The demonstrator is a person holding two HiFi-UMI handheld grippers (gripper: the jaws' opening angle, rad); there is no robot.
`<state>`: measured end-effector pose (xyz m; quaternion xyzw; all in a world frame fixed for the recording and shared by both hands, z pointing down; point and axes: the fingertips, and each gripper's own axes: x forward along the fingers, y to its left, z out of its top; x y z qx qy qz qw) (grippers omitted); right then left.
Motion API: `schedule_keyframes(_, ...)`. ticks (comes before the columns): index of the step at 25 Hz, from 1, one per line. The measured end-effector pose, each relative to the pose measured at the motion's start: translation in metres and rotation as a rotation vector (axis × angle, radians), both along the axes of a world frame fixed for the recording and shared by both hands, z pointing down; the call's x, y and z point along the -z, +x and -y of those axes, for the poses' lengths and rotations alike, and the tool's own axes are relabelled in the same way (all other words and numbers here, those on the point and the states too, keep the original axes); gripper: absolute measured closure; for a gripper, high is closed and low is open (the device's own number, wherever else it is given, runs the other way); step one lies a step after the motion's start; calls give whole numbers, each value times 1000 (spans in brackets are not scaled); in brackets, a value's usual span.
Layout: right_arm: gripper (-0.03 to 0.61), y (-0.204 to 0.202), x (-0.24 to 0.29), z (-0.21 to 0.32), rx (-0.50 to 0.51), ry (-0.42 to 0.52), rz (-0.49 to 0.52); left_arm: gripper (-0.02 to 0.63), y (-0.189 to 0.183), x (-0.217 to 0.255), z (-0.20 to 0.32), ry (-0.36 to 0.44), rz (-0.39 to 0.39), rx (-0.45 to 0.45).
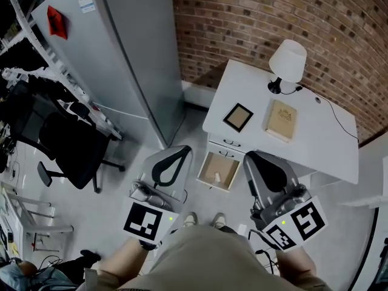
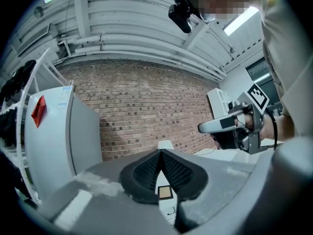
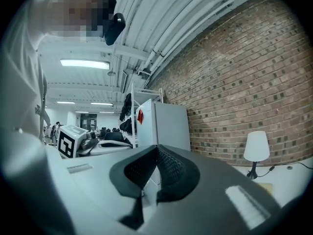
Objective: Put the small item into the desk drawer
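Brick wall [image 1: 273,11] behind, pale floor below. At far left, black office chair [image 1: 70,147], then tall grey cabinet [image 1: 121,47]. Left gripper [image 1: 180,151] clenched on nothing, held in the air just left of the open desk drawer [image 1: 229,162]. Small item [image 1: 216,177] lying inside that drawer, on its bottom. Right gripper [image 1: 250,157] likewise clamped tight and empty, just right of the drawer. On white desk [image 1: 315,144] beyond: dark picture frame [image 1: 237,117], tan book [image 1: 280,120], white lamp [image 1: 287,60] nearest the wall.

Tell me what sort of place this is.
Probably an office or lab with a mock study corner: a white desk with a table lamp against a brick wall, a black office chair nearby, and strip lights overhead.
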<state>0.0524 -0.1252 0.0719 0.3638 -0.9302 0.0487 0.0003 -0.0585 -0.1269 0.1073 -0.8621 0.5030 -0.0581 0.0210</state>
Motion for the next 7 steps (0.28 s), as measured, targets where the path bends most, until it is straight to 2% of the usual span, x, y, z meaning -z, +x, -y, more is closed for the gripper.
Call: schedule_keyframes(7,575,-16,-6,3,15,-9,-2,611,-11,4,6,22,2,10)
